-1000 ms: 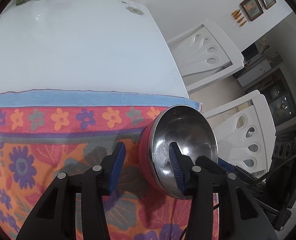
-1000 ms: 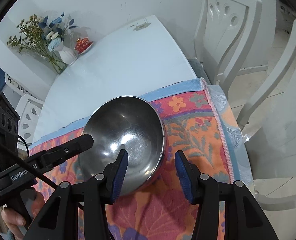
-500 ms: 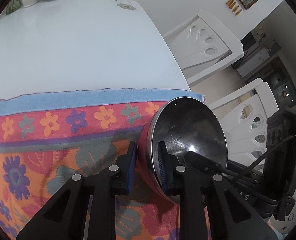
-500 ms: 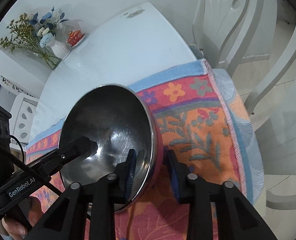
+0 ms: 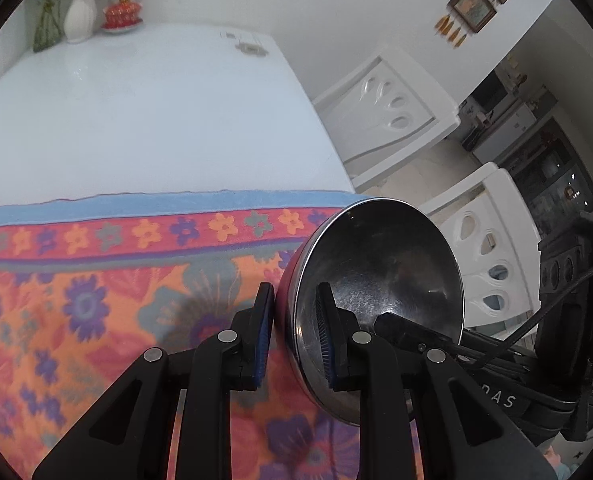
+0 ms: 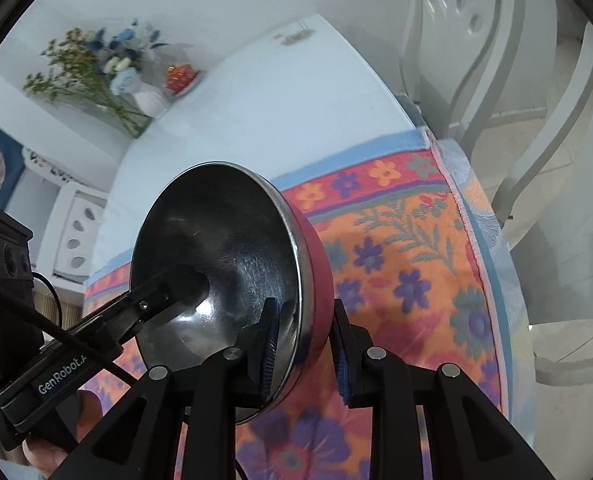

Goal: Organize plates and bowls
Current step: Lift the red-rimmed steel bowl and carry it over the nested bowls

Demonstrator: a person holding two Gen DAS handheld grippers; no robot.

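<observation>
A steel bowl with a red outer wall [image 5: 380,276] is tilted on its edge above the flowered cloth [image 5: 96,300]. My left gripper [image 5: 294,340] is shut on the bowl's left rim, one finger inside and one outside. My right gripper [image 6: 306,352] is shut on the opposite rim of the same bowl [image 6: 224,248], one pad inside and one on the red wall. Each gripper shows in the other's view, reaching into the bowl. No plates are in view.
The cloth [image 6: 408,264] covers the near end of a white table [image 5: 136,120]. A vase of flowers [image 6: 144,96] and a small red dish [image 5: 122,14] stand at the far end. White chairs [image 5: 392,108] stand along the right side.
Both grippers closed from open onto the bowl's rim. The bowl has tipped further up on its edge and risen off the cloth.
</observation>
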